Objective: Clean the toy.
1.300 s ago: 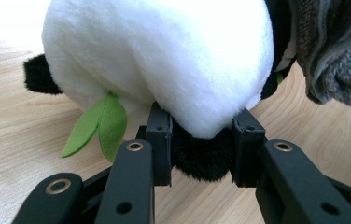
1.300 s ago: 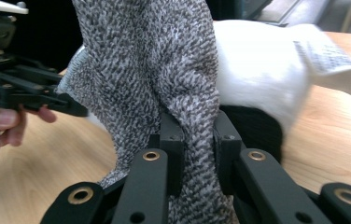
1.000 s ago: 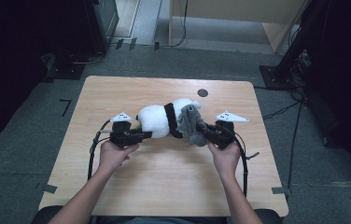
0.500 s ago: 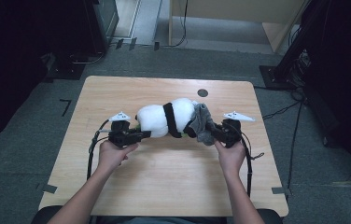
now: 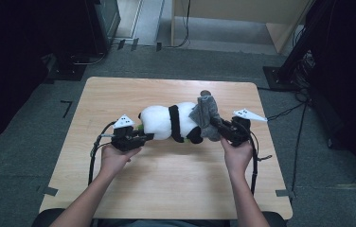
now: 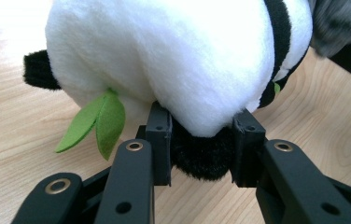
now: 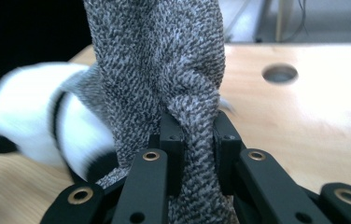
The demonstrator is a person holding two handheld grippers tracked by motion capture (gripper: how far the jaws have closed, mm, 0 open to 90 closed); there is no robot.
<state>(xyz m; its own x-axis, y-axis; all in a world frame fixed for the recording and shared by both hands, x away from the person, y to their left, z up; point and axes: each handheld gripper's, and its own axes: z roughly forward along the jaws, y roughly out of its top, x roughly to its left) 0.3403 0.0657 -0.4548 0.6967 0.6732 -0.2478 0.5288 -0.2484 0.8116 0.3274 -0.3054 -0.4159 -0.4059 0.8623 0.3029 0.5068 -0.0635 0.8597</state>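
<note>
pinching plush panda (image 5: 166,122) by black limb, left gripper (image 6: 201,140) | right gripper (image 7: 197,140) clamps grey knit garment (image 7: 164,60) | soft, light, stretchy; grip folds, not slick fur

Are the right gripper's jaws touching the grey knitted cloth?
Touching. The right gripper view shows the right gripper with both jaws pinching a fold of the grey knitted cloth.
</note>
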